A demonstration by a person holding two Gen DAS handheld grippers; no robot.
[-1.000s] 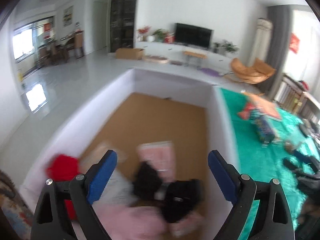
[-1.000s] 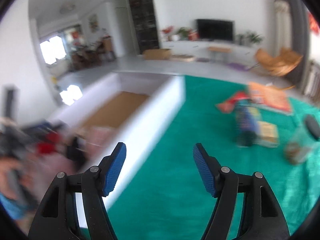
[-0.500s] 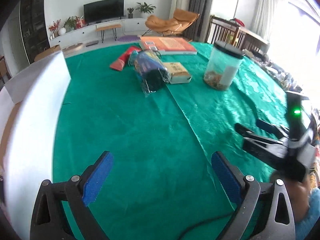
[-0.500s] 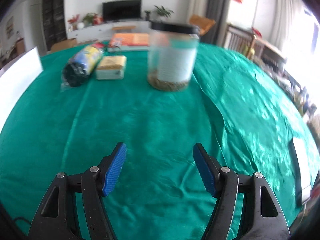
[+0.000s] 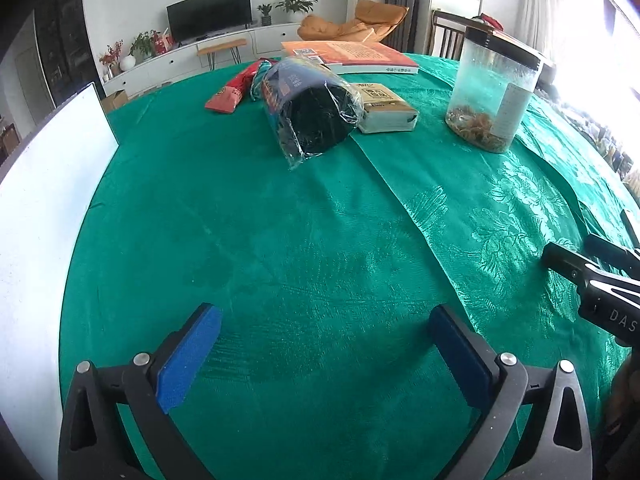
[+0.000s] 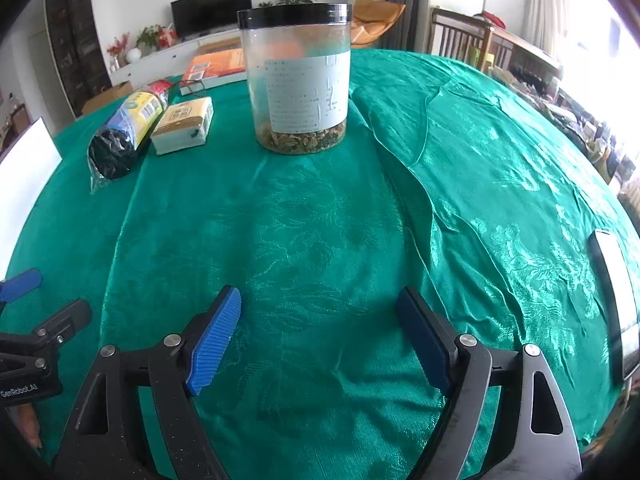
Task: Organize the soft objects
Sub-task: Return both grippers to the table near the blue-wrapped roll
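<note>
On green cloth (image 5: 304, 240) — wrapped dark roll (image 5: 308, 114), long axis toward left gripper (image 5: 324, 354).

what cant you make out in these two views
- White box, left wrist view: its wall hides the inside, the frame edge cuts it.
- Jar, right wrist view: label print too small to read.
- Flat device, right wrist view: cut by the edge, unidentifiable.
- Wrapped roll, left wrist view: plastic glare hides its contents.

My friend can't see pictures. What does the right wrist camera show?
The right gripper is open and empty above a green tablecloth. Farther back stands a clear jar with a black lid; left of it lie a small box and a plastic-wrapped dark roll. The left gripper shows at the left edge.
</note>
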